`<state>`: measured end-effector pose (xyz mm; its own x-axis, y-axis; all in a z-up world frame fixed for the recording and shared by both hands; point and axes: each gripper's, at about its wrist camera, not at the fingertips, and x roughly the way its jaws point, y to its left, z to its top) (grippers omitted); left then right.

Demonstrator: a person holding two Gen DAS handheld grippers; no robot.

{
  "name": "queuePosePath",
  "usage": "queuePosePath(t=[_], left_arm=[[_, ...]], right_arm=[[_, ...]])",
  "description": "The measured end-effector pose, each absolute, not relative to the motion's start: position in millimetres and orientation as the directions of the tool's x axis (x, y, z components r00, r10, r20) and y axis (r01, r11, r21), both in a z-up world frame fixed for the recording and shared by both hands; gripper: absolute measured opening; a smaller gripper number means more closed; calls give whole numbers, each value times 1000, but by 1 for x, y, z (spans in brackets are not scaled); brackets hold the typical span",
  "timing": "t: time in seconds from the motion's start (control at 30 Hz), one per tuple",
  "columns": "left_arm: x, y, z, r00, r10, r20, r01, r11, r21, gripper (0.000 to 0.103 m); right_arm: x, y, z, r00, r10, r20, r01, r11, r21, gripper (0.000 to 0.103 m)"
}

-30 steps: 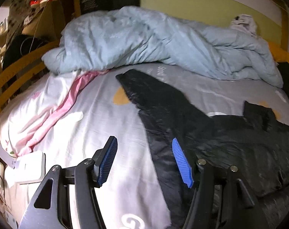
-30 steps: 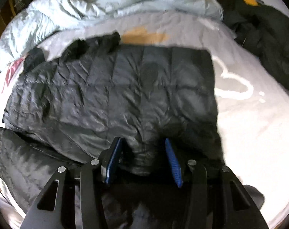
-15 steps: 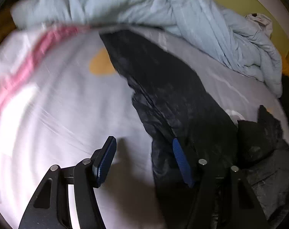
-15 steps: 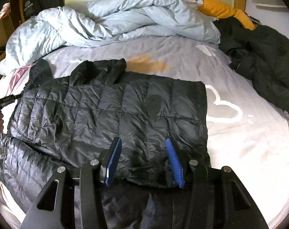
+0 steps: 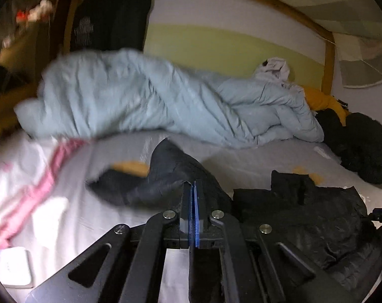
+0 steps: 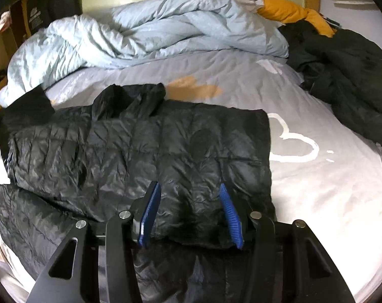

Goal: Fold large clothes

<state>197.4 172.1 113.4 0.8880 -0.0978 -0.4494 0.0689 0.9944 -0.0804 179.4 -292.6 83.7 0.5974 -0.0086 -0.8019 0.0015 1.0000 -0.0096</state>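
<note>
The left gripper (image 5: 193, 189), jaws just snapped together on the sleeve (image 5: 165, 176) of the black quilted jacket (image 6: 145, 151), holds it lifted off the grey sheet (image 6: 317, 176). The jacket's body spreads to that gripper's right, its long axis crosswise. The right gripper (image 6: 189, 208), jaws apart, hovers over the hem directly ahead of it.

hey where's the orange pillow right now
In the right wrist view the orange pillow sits at the head of the bed, upper right, wedged between the light blue duvet and the dark clothes pile.
</note>
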Motion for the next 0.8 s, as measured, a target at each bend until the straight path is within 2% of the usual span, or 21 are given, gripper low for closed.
queuePosePath(t=[0.13, 0.17, 0.27, 0.4, 0.47, 0.53, 0.67, 0.8], left_arm=[[181, 155, 120, 863, 157, -480, -141, 988, 69, 1], [183, 155, 112, 829, 236, -508, -203, 972, 120, 1], [188, 170, 79, 730, 367, -577, -316, 929, 191, 1], [195, 223, 38, 562, 384, -732, -454, 884, 115, 1], [188, 247, 23, 496, 346, -796, -519, 853, 48, 1], [176, 256, 15, 497, 274, -824, -536, 843, -43, 1], [156, 229, 33, 582, 280, -763, -504, 861, -68, 1], [143, 193, 73, 787, 250, -564, -359, 929, -90, 1]], right_arm=[[175, -298, 87, 595, 14, -804, 14, 1000, 28, 51], [174, -298, 88, 594, 17, -804, 16, 999, 32, 51], [169, -302, 93, 601, 22, -799, 21, 999, 44, 51], [167, -308, 96, 603, 28, -798, 26, 998, 55, 51], [167, -311, 98, 603, 30, -797, 29, 998, 60, 51], [167, -314, 99, 605, 31, -796, 34, 997, 64, 51], [168, -315, 99, 603, 36, -797, 32, 997, 69, 51], [168, -315, 98, 595, 51, -802, 25, 996, 82, 51]])
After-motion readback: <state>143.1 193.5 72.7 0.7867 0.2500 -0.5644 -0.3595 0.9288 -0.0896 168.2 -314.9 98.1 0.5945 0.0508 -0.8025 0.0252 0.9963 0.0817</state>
